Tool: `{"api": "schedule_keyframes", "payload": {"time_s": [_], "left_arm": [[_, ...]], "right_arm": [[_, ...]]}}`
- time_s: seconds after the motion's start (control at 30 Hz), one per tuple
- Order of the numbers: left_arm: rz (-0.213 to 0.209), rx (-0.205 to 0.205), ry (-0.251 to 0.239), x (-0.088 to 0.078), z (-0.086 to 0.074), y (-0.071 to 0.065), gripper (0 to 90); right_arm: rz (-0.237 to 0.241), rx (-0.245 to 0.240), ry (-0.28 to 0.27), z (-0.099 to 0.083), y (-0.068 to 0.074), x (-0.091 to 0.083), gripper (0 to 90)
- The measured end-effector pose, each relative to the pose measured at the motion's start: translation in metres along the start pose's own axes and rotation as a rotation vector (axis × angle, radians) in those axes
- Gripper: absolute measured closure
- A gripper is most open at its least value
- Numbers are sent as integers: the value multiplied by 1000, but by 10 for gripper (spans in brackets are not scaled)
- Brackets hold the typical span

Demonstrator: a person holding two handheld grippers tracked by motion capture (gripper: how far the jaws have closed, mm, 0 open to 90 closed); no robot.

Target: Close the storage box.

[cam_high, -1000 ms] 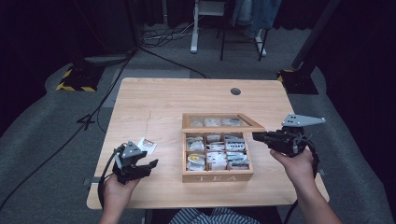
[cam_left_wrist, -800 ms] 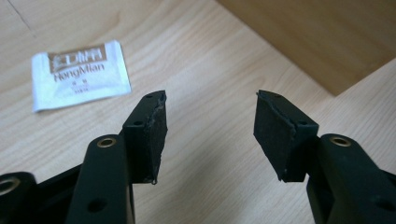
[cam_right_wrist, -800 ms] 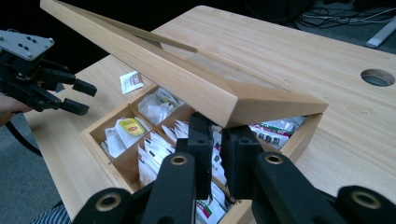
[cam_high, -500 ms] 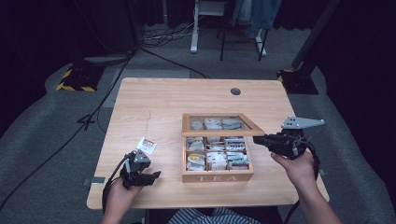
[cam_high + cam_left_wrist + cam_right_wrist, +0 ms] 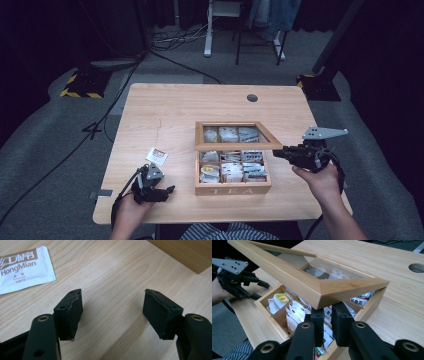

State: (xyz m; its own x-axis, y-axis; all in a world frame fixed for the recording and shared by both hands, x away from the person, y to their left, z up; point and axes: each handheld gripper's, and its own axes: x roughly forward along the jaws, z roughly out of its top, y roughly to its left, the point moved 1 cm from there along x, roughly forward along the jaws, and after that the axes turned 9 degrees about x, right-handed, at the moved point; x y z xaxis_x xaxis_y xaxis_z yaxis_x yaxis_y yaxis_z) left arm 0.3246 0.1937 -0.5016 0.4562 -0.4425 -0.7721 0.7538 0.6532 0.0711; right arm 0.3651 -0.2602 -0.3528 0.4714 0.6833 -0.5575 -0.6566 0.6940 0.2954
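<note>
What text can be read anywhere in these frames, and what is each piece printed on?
"HongMian": on the white sachet lying on the table, under large Chinese characters cut off by the frame edge.
Small grey print below it on the sachet: too small to read.
"TEA": on the front wall of the wooden box.
Labels on the tea bags inside the box: too small or blurred to read.

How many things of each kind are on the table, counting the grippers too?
Wooden tea box with its glass lid propped open: 1
White sachet lying loose on the table: 1
Grippers, left gripper open and right gripper shut under the lid's corner: 2
Tea bags inside the box: too many and too small to count
Total: 4
</note>
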Motion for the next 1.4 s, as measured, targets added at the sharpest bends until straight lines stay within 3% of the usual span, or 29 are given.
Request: {"api": "schedule_keyframes", "payload": {"time_s": [0.1, 0.13, 0.17, 0.8, 0.9, 1.4], "left_arm": [[5, 10, -59, 2, -5, 0, 320], [5, 10, -59, 2, -5, 0, 319], [4, 17, -94, 3, -8, 0, 319], [11, 10, -101, 5, -8, 2, 317], [16, 13, -98, 5, -8, 2, 317], [18, 12, -94, 5, -8, 2, 310]], "right_arm": [[-7, 2, 8, -1, -1, -1, 802], [-7, 2, 10, -1, -1, -1, 802], [-9, 1, 12, -2, -1, -1, 801], [-39, -34, 63, -6, 7, -3, 734], [-68, -53, 98, -8, 12, -2, 727], [-91, -89, 223, -15, 19, 5, 696]]}}
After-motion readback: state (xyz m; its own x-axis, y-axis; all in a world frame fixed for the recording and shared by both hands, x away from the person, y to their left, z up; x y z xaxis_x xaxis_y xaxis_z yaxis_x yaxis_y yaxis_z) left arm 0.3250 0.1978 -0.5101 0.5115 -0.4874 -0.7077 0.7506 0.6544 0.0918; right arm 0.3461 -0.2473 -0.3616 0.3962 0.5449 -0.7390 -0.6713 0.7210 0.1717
